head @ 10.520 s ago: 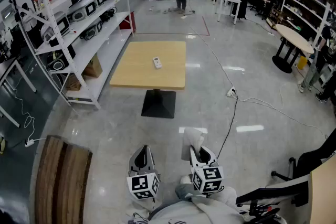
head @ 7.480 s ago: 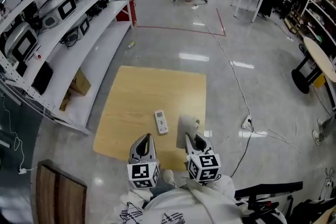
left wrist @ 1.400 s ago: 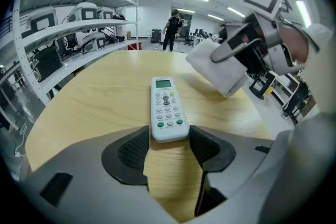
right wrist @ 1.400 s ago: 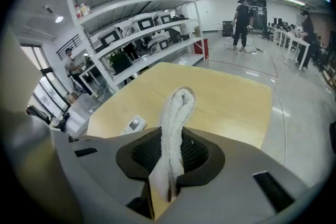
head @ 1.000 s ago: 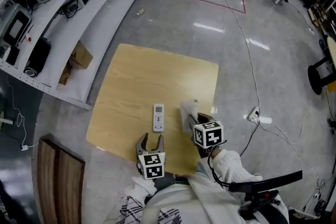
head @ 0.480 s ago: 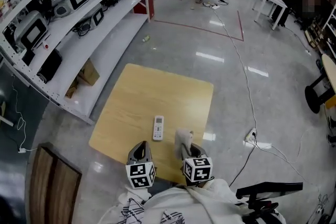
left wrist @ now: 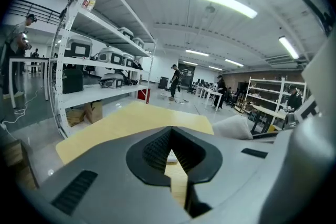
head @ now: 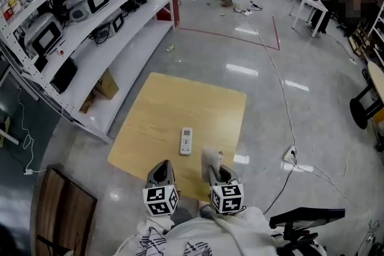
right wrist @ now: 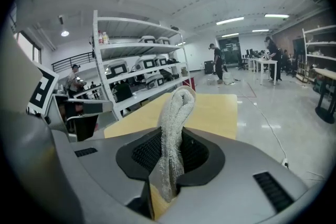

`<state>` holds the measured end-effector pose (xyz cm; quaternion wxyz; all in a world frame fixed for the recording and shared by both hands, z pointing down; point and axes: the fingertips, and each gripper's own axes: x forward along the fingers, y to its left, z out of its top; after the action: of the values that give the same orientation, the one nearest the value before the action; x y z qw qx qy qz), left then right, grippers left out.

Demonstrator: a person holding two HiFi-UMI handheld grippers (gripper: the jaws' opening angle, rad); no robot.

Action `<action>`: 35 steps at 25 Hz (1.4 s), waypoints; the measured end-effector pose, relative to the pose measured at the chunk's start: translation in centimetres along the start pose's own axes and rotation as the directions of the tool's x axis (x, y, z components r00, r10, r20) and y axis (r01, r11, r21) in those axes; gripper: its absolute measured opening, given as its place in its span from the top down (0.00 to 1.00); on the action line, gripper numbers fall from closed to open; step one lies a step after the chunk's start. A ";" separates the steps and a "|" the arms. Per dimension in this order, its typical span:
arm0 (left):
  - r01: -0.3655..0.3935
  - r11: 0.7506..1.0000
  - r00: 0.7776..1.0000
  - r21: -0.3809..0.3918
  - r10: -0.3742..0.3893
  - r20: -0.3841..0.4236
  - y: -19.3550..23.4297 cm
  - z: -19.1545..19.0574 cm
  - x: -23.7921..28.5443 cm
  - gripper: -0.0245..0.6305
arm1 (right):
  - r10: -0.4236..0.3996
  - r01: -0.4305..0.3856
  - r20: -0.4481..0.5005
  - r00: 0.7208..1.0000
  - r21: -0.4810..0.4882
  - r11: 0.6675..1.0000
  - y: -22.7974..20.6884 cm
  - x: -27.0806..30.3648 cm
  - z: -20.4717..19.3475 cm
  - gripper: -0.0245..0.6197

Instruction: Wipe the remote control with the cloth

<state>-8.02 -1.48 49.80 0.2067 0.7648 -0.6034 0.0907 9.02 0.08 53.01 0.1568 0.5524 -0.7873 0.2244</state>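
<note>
A remote control point(head: 186, 141) lies on the table point(head: 157, 106)
The right gripper point(head: 216, 172) clamps the cloth point(head: 209, 159) upright; the left gripper point(head: 161, 172) is clenched empty.

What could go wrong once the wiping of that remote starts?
The remote lies loose on the table, and the left claw is shut and empty, so a wipe might just push it along. The cloth is pinched in the right claw by a narrow fold; it could slip out.
</note>
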 end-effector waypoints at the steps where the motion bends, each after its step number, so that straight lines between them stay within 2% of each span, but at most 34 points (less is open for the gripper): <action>1: 0.002 1.000 1.000 0.001 -0.002 0.008 0.2 0.2 -0.4 0.96 | -0.009 0.009 0.014 1.000 -0.019 1.000 0.2 -0.3 0.1 0.82; 4: 0.013 1.000 0.999 0.000 -0.013 0.033 0.9 0.7 -2.0 0.96 | -0.028 0.030 0.039 0.999 -0.046 0.998 1.5 -1.3 -0.2 0.82; 13: 0.116 0.993 0.993 0.020 -0.116 0.022 2.0 -1.8 -8.9 0.96 | -0.134 0.134 0.071 0.988 0.003 0.991 7.2 -6.7 -3.3 0.82; 17: 0.140 0.990 0.990 0.024 -0.141 0.027 1.9 -2.3 -11.2 0.96 | -0.152 0.151 0.093 0.984 0.018 0.988 9.1 -9.1 -3.7 0.82; 24: 0.146 0.989 0.989 0.017 -0.147 0.027 0.5 -2.8 -13.5 0.96 | -0.141 0.141 0.067 0.988 0.007 0.990 10.2 -11.6 -5.1 0.82; 27: 0.154 0.987 0.987 0.047 -0.156 0.035 -0.2 -2.4 -13.9 0.96 | -0.125 0.127 0.080 0.989 -0.015 0.992 10.5 -11.9 -4.5 0.82; 35: 0.153 0.986 0.987 0.060 -0.155 0.041 -0.3 -1.8 -14.0 0.96 | -0.083 0.088 0.087 0.993 -0.050 0.995 11.9 -10.8 -3.3 0.82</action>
<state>-11.10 11.73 45.96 0.1775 0.8165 -0.5443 0.0741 1.50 13.91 48.29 0.1474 0.5902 -0.7747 0.1725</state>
